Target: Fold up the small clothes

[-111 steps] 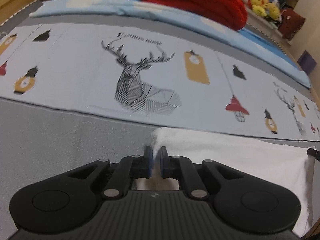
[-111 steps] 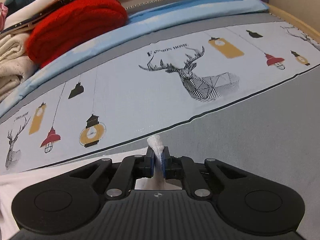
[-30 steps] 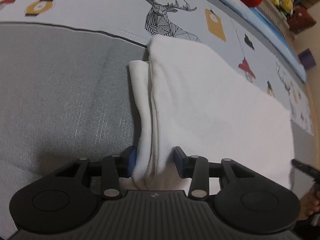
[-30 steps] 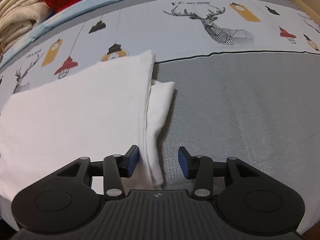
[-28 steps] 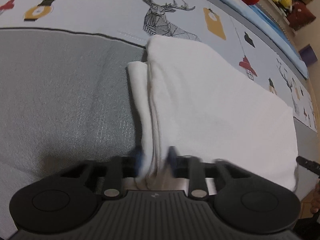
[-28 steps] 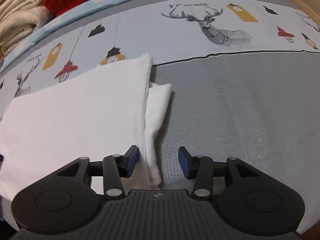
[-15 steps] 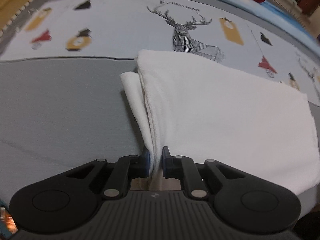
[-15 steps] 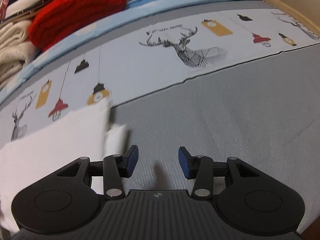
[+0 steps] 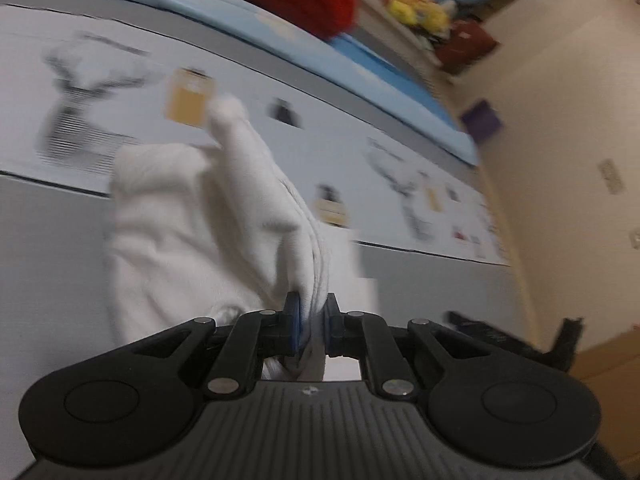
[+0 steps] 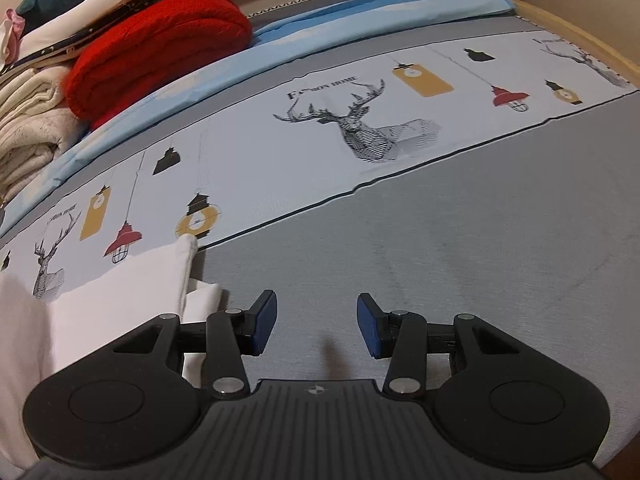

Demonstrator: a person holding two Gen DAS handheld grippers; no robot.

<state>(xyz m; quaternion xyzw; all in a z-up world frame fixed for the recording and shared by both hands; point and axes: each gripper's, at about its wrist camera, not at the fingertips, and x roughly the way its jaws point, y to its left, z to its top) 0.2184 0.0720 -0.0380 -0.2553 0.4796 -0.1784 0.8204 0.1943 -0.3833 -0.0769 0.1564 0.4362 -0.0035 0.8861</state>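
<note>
White cloth (image 9: 208,232) is pinched between the blue pads of the left tool (image 9: 310,324), which are pressed together on a bunched edge of it. From that grip the garment rises ahead of the tool in a loose, folded heap, lifted off the bed (image 9: 48,264), with one corner sticking up highest straight ahead and a wider lobe sagging to the tool's left. The left wrist view is blurred, so the exact layers in the grip cannot be made out.

The right tool (image 10: 317,322) stands spread, its two blue pads well apart, with nothing between them but grey bedding (image 10: 440,248). It points down at the bed. The same white cloth (image 10: 120,292) shows to this tool's left, just beside its left finger; one part lies flat on the bed with a corner reaching toward the printed strip, and a smaller layer pokes out beneath it next to the finger. At the far left edge of that view more of the white fabric hangs blurred and raised.

Ahead of both tools runs a pale printed sheet (image 10: 280,148) with deer heads and hanging lamps. Beyond it, ahead and to the right tool's left, a folded red knit (image 10: 160,40) rests beside a stack of cream fabric (image 10: 28,120).
</note>
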